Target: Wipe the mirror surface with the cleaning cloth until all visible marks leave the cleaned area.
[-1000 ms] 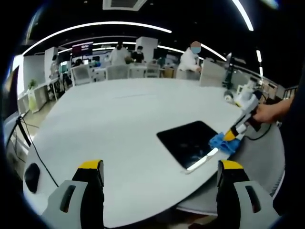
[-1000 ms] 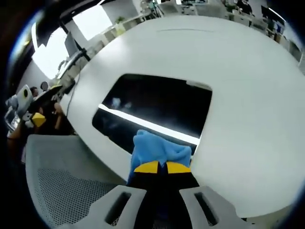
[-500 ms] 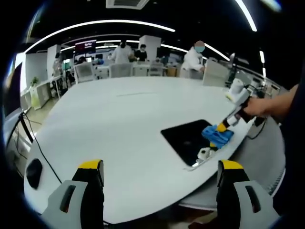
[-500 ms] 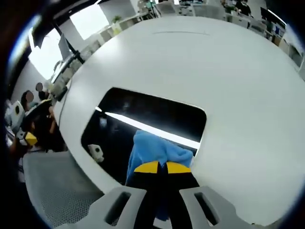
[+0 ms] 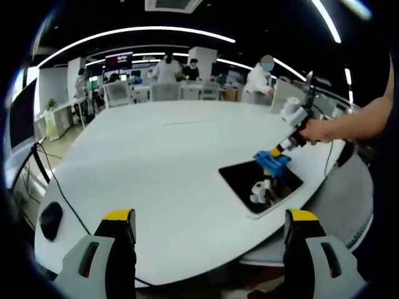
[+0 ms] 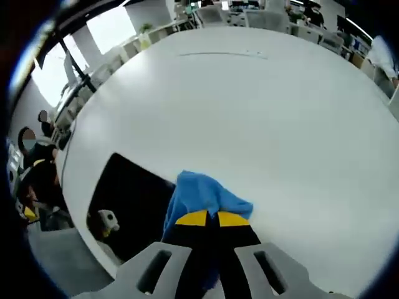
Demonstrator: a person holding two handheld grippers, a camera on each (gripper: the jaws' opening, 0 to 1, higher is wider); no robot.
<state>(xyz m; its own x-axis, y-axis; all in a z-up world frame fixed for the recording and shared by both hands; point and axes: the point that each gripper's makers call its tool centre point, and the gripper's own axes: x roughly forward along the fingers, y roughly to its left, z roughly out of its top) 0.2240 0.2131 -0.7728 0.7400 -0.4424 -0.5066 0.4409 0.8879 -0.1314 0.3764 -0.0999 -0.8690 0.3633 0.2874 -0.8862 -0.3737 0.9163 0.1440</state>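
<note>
In the left gripper view, the left gripper (image 5: 209, 227) has its two yellow-tipped jaws spread wide with nothing between them, above the near edge of the white table (image 5: 143, 162). Further right lies the mirror (image 5: 259, 182), a dark flat panel near the table edge. The right gripper (image 5: 278, 149) reaches in from the right and presses the blue cleaning cloth (image 5: 270, 161) on the mirror's far edge. In the right gripper view, this gripper's jaws are closed on the cloth, which covers the mirror's corner. The lit sign far behind the table is too small to read. The mirror's marks are hard to make out.
</note>
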